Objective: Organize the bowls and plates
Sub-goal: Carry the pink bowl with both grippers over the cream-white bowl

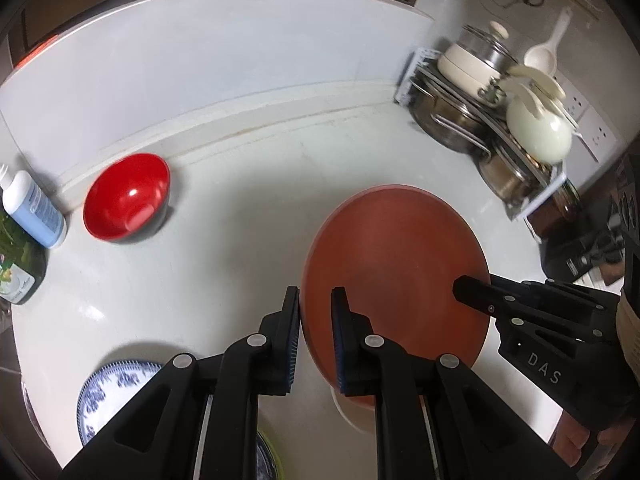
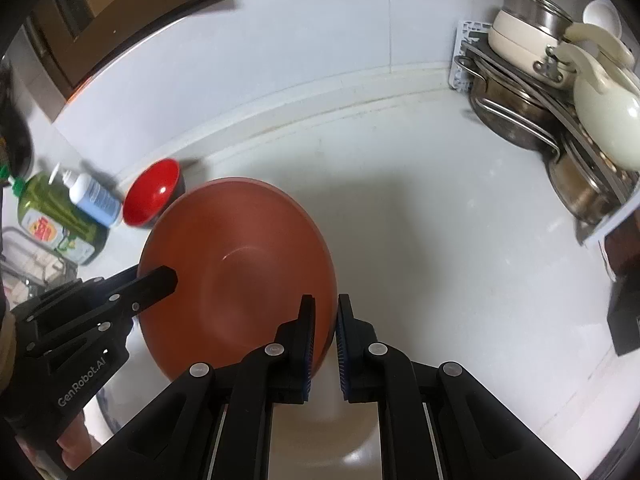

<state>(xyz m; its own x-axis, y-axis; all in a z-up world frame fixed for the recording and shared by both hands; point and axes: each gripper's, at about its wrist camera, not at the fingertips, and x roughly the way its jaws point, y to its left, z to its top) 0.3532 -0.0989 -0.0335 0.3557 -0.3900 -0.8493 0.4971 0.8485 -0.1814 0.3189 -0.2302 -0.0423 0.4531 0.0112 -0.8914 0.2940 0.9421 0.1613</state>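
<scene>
Here, left gripper (image 1: 315,336) clamped on the near-left rim of the brown plate (image 1: 396,264), right gripper (image 2: 325,338) clamped on its opposite rim, plate tilted above the white counter (image 1: 248,240). Farther left, red bowl (image 1: 127,197) upright near the back ledge, beside a white bottle (image 1: 34,210). Low left, blue-patterned plate (image 1: 108,390). Far right, rack of pots (image 1: 492,120).

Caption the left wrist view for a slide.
Both grippers clamp opposite rims of the terracotta plate, red bowl behind.
</scene>
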